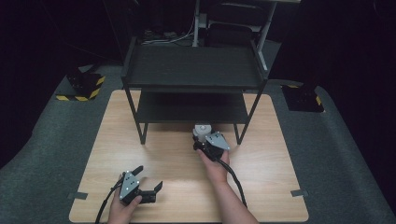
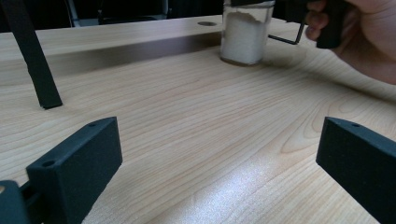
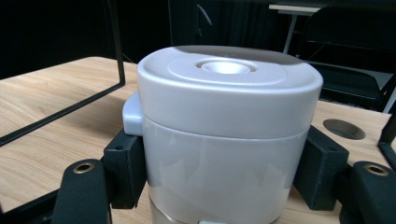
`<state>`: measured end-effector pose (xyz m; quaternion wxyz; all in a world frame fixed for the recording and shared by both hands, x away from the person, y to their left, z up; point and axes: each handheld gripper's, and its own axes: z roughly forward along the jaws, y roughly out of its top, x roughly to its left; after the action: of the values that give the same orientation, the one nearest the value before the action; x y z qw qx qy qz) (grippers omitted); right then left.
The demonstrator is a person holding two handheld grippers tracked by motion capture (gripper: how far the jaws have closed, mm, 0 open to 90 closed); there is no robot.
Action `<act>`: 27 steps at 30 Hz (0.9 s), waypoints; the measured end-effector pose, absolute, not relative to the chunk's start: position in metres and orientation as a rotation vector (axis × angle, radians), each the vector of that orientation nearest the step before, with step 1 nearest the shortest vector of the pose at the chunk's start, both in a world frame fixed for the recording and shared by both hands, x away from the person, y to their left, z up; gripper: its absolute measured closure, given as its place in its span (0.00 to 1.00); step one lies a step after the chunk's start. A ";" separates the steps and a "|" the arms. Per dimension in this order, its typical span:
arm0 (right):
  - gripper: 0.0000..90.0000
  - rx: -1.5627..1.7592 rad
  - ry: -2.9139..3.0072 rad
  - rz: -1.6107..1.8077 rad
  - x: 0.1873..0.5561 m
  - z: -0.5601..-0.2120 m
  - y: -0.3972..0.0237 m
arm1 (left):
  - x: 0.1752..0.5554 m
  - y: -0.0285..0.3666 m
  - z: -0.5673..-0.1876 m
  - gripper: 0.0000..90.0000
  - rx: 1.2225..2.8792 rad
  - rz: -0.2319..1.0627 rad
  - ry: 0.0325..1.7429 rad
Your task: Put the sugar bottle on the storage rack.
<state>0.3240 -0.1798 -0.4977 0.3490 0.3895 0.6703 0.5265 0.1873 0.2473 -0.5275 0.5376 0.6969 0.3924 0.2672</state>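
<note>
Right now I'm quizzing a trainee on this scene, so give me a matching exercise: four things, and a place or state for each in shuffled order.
Things:
1. left gripper
2. right gripper
3. jar
4. shelf rack

States:
A. holds white powder
B. stands at the table's far side
C. open over bare wood
D. shut on the jar

Pairs: 1-C, 2-D, 3-A, 4-B

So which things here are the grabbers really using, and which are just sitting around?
In use:
- jar with a grey lid and white powder inside
- right gripper, shut on the jar just under its lid

Just there:
- left gripper, open over bare wood
- black shelf rack, standing on the table
- striped blocks on the floor
</note>
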 end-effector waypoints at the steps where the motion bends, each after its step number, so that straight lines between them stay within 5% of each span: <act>1: 0.35 1.010 1.735 1.371 0.321 -0.496 -0.182 | 0.187 0.247 -0.527 0.00 1.658 0.636 0.934; 27: 0.35 0.999 1.696 1.418 0.253 -0.455 -0.226 | 0.188 0.239 -0.519 0.00 1.702 0.654 0.987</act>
<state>0.2530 -0.2263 -0.4552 0.3502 0.3859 0.6548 0.5475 0.1881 0.2386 -0.5187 0.5090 0.7066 0.4099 0.2714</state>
